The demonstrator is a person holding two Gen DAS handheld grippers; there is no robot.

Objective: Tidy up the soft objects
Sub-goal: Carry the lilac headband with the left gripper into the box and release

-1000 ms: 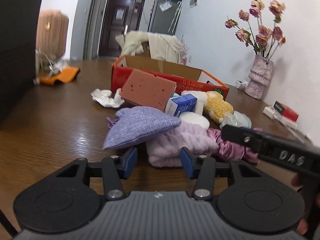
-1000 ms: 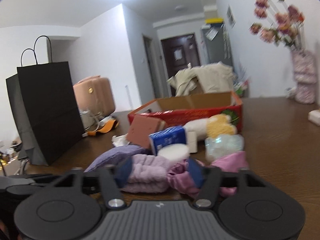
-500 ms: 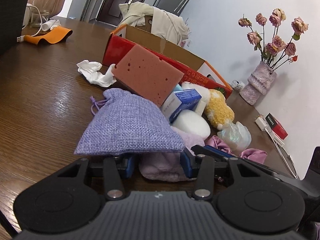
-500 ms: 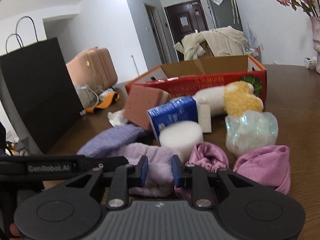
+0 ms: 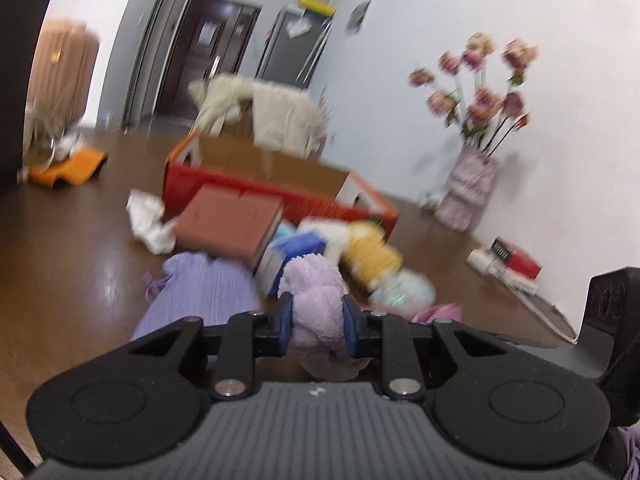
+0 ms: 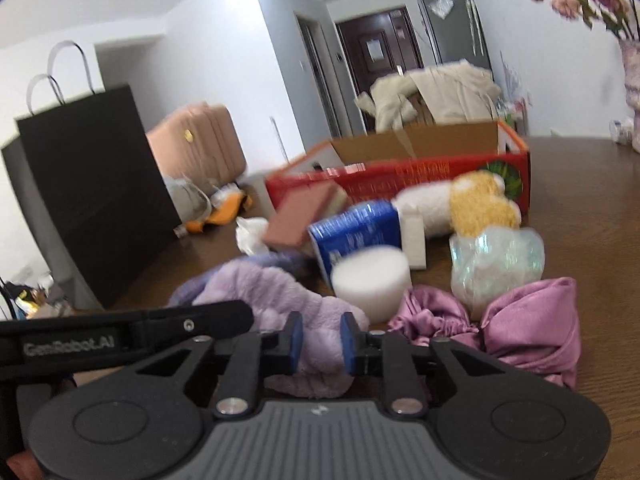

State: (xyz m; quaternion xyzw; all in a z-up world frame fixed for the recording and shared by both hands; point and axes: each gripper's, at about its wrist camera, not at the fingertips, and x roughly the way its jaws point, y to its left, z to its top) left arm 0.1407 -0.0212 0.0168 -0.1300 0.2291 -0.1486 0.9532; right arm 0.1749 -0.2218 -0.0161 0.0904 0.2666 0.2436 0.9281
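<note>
- Both tongs have just been closing, and the fluffy lilac plush headband (image 5: 316,304), which sat loose between wider jaws a second ago, is now pinched in each of them
- Left gripper (image 5: 316,322) stands narrow, its blue pads pressed into one bunched part of the plush; that part has come up off the dark wooden table (image 5: 72,280) since the earlier picture, and the view is blurred
- Right gripper (image 6: 320,340) is also narrow, clamped on another fold of the same lilac piece, which here sags onto the table just in front of the tool
- Headband lies at the near edge of the pile, toward the near side of the table, with the flat lavender woven pouch (image 5: 200,296) just beside it on the left and the shiny pink satin scrunchie (image 6: 520,328) on the right
- Behind it sit a round white foam puff (image 6: 372,280), a blue tissue pack (image 6: 356,236) and a terracotta sponge block (image 5: 228,224), all short of the red open cardboard box (image 6: 420,176)
- My judgement: the plush is very light, thick and springy, so it squashes under the pads without harm and should not slip, though it will droop and stretch between two holds
- Taking it by the thick padded band, as now, seems sounder than by a thin fold; a trailing end could drag the foam puff or the pouch along
</note>
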